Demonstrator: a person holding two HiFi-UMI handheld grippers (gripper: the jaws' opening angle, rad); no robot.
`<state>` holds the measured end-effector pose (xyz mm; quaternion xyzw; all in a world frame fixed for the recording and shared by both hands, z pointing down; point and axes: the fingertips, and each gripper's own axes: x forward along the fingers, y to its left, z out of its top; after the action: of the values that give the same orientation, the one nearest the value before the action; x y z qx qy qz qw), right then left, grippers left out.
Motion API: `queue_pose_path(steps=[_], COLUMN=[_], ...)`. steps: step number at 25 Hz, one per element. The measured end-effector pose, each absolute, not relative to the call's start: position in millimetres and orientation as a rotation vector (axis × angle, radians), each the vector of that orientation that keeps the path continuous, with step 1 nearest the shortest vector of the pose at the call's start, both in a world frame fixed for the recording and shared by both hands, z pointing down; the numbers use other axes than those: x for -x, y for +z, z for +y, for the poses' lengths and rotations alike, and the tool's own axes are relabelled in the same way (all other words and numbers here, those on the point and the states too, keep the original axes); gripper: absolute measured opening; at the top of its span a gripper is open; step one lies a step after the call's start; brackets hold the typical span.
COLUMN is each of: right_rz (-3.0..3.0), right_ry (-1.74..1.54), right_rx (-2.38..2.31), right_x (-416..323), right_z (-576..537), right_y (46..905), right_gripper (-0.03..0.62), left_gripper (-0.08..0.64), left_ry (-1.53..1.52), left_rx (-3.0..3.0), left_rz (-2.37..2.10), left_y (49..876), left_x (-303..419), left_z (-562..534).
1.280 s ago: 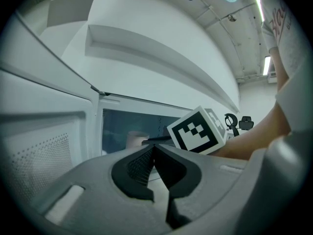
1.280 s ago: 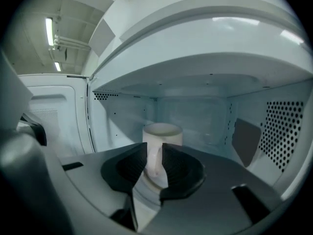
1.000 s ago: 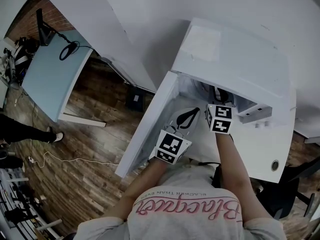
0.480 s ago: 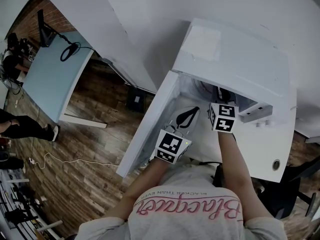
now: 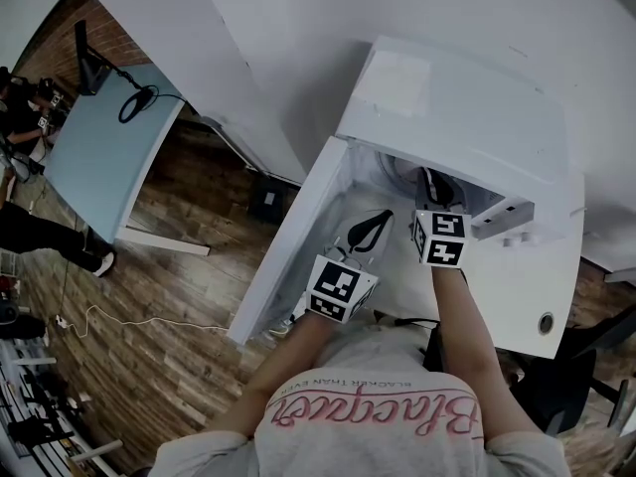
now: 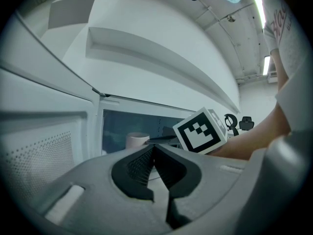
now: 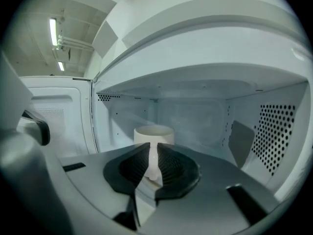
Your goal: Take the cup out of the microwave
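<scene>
Cup point(image 7: 153, 133): stood inside microwave point(image 5: 467, 107), handle point(image 7: 153, 169) turned outward for pinching | right gripper point(image 7: 152, 153): jaws narrowed on handle, apparently gripping | left gripper point(image 6: 153, 151): jaws were together, empty, held clear beside open door point(image 5: 288, 246).

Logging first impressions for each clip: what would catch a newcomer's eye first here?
The white microwave oven stands with its door swung open to the left. Inside it sits a plain white cup, its handle pinched in the right tool; the left tool hangs shut and empty before the opening.
</scene>
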<state>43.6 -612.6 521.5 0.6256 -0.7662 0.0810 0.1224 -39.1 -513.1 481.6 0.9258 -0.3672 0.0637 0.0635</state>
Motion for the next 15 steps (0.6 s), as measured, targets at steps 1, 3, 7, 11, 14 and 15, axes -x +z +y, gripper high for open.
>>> queue_pose_path(steps=[1,3,7,11,14,15], right_rz=[-2.239,-2.246,-2.267,-2.29,-2.303,-2.308], right_ry=[0.236,0.237,0.238,0.228,0.23,0.231], right_rx=[-1.825,-1.821,-1.809,-1.79,-1.777,-1.772], right_x=[-44,-46,-49,-50,-53,-54], right_z=[-611,-607,-598,-588,-580,-577], right_y=[521,520,515,510,508,506], right_gripper=[0.055,0.055,0.055,0.055,0.054,0.054], left_gripper=[0.005,0.005,0.005,0.005,0.005,0.005], left_ry=[0.19,0.187,0.184,0.175,0.166,0.164], left_rx=[-2.798,-2.8,-2.798,-2.791,-2.786,-2.783], left_rz=[-1.11,-1.114,-1.123,-1.142,-1.159,-1.164], left_y=[481,479,477,474,471,470], left_x=[38,36,32,29,26,26], left_z=[-512,-510,-504,-498,-493,-491])
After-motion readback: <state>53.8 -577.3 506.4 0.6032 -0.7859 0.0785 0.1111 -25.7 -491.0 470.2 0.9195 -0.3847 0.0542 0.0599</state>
